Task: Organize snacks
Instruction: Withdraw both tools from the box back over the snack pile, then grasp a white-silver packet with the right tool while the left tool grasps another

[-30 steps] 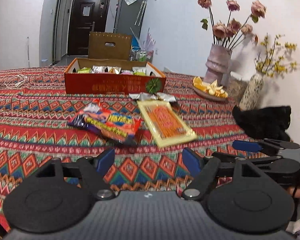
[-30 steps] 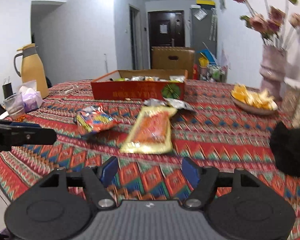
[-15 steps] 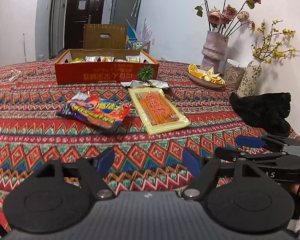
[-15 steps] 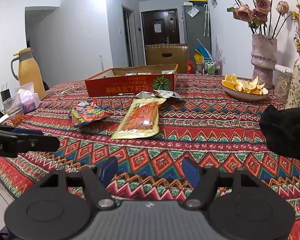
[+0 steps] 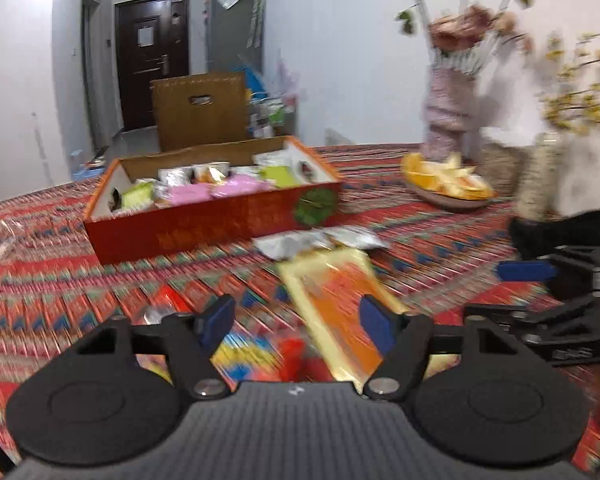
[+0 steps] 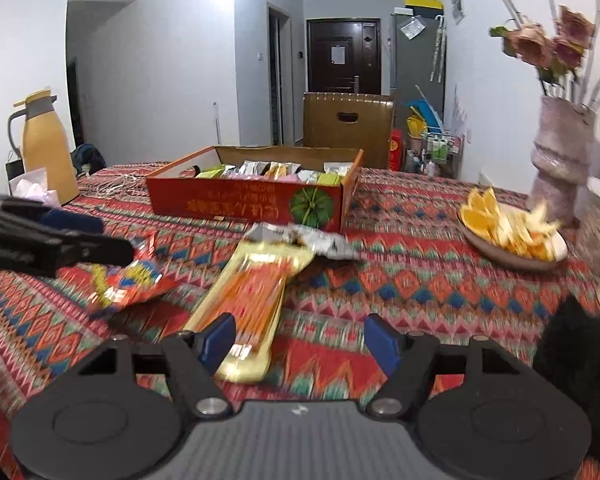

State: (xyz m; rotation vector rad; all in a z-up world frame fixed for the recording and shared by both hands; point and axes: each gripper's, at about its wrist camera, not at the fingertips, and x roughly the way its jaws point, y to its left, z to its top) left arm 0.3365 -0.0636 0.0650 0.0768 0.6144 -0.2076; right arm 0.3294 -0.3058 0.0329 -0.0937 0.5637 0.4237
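Note:
A red cardboard box [image 5: 220, 220] [image 6: 252, 204] with several small snack packs in it stands far across the patterned tablecloth. In front of it lie silver packets [image 5: 300, 242] [image 6: 300, 240], a long yellow-and-orange packet [image 5: 332, 304] [image 6: 256, 296] and a colourful crinkled bag [image 5: 252, 356] [image 6: 128, 284]. My left gripper [image 5: 296, 320] hangs low over the bag and the yellow packet. Its jaws are closing and the pads touch nothing. My right gripper [image 6: 300, 340] is open above the yellow packet's near end, which lies by its left finger. Each gripper shows at the other view's edge.
A plate of orange slices [image 6: 512, 232] and a pink vase [image 6: 560, 160] with flowers stand at the right. A black cloth [image 6: 580, 352] lies near right. A yellow thermos [image 6: 46, 148] and tissues [image 6: 30, 188] are at the far left. A brown carton [image 6: 348, 124] stands behind the table.
Both grippers have moved forward over the table towards the snacks, which now lie right under the fingers. The left jaws have narrowed a little. The views are motion-blurred.

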